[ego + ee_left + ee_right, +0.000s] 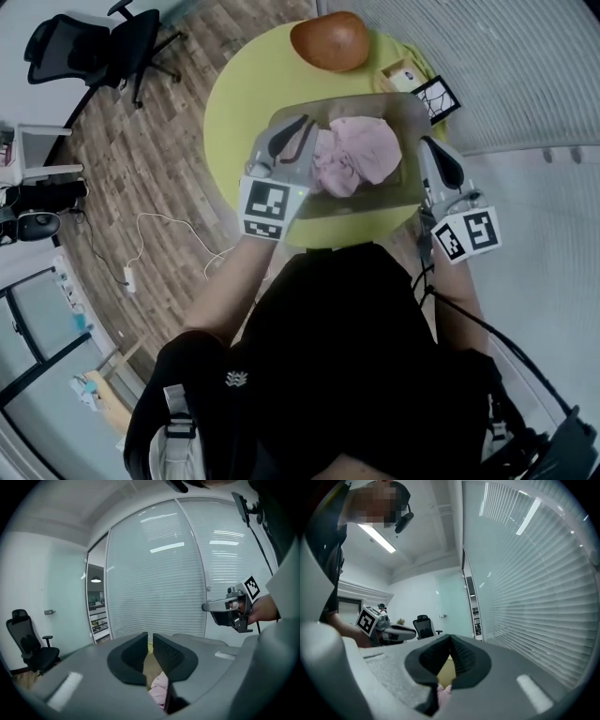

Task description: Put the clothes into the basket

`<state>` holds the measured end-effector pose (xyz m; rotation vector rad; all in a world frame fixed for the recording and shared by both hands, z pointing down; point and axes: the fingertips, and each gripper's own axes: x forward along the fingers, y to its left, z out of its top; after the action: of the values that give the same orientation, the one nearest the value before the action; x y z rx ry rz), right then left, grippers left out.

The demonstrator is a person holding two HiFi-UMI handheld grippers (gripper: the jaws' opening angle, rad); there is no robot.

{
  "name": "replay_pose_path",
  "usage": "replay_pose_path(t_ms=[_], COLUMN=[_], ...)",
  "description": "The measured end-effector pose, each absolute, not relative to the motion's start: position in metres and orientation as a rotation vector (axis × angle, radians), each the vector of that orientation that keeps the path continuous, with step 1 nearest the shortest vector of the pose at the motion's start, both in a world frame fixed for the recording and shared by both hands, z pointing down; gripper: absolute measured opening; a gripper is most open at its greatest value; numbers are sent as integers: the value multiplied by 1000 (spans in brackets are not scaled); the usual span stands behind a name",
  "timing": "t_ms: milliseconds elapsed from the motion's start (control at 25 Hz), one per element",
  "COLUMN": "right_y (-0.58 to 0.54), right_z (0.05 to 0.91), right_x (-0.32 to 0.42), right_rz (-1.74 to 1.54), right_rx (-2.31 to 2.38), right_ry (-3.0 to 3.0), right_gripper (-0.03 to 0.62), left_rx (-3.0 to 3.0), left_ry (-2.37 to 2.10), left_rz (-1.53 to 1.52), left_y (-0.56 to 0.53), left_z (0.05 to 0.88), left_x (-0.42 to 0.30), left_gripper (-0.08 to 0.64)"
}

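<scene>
A heap of pink clothes [354, 155] lies inside the clear grey basket [394, 195] on the round yellow-green table [234, 103]. My left gripper [300, 129] reaches over the basket's left side, against the heap. In the left gripper view its jaws [150, 641] stand almost together, and pink cloth [159, 688] sits low between them. My right gripper [427, 145] hangs just outside the basket's right wall. In the right gripper view its tips [450, 641] meet, and a bit of pink cloth [443, 693] and yellow table show through the gap below.
A brown bowl [330, 41] stands at the table's far edge. A small box [401, 75] and a marker card [437, 97] lie behind the basket. A black office chair [103, 42] and a white cable [159, 234] are on the wooden floor to the left. Window blinds [187, 573] stand ahead.
</scene>
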<state>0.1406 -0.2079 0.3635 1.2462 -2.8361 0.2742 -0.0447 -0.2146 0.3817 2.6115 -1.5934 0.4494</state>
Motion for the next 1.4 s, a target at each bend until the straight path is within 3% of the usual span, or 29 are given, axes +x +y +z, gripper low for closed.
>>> replay_pose_path(t_ms=[600, 1000, 1400], right_y=[-196, -192, -188], right_z=[343, 351, 364], right_x=[136, 119, 117], right_rz=[200, 199, 202], right_rx=[1229, 1167, 1146], right_ry=[-2814, -2805, -2809], right_gripper=[2, 2, 2], left_rx=[2580, 2494, 2533], left_ry=[-1839, -1906, -1876], left_rz=[127, 96, 87], left_y=[-167, -146, -144], left_z=[293, 305, 309], left_x=[-114, -154, -143], left_gripper=[6, 6, 6])
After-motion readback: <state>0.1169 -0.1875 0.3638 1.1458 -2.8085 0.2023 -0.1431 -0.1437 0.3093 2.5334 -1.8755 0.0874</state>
